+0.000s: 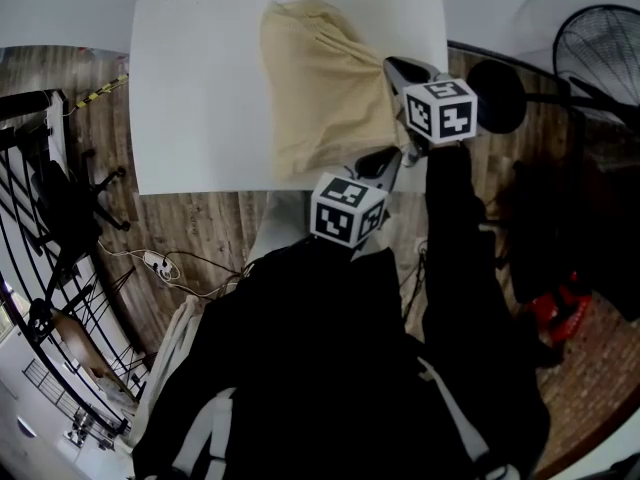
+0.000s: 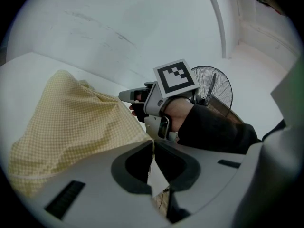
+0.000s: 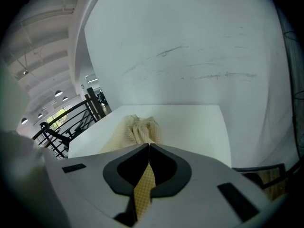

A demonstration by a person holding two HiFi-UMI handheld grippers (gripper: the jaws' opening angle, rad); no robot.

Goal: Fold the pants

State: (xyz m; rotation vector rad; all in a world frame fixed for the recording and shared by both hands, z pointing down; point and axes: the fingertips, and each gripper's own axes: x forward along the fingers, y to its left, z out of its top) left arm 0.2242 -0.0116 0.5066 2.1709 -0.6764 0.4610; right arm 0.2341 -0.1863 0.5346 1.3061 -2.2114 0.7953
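Pale yellow checked pants (image 1: 320, 88) lie bunched on the white table (image 1: 200, 88), running from the far edge to the near edge. My right gripper (image 1: 392, 66) is at the cloth's right side, shut on a strip of the pants (image 3: 142, 189) that runs between its jaws. My left gripper (image 1: 388, 160) is at the near right corner of the cloth by the table edge, with its jaws closed on the hem of the pants (image 2: 71, 127). From the left gripper view the right gripper (image 2: 126, 96) shows just beyond the fabric, held by a hand in a dark sleeve.
A black standing fan (image 1: 600, 48) is right of the table. At the left are a black railing (image 1: 40, 168) and, on the wooden floor, a power strip (image 1: 158, 263) with cables. A white wall (image 3: 190, 46) rises behind the table.
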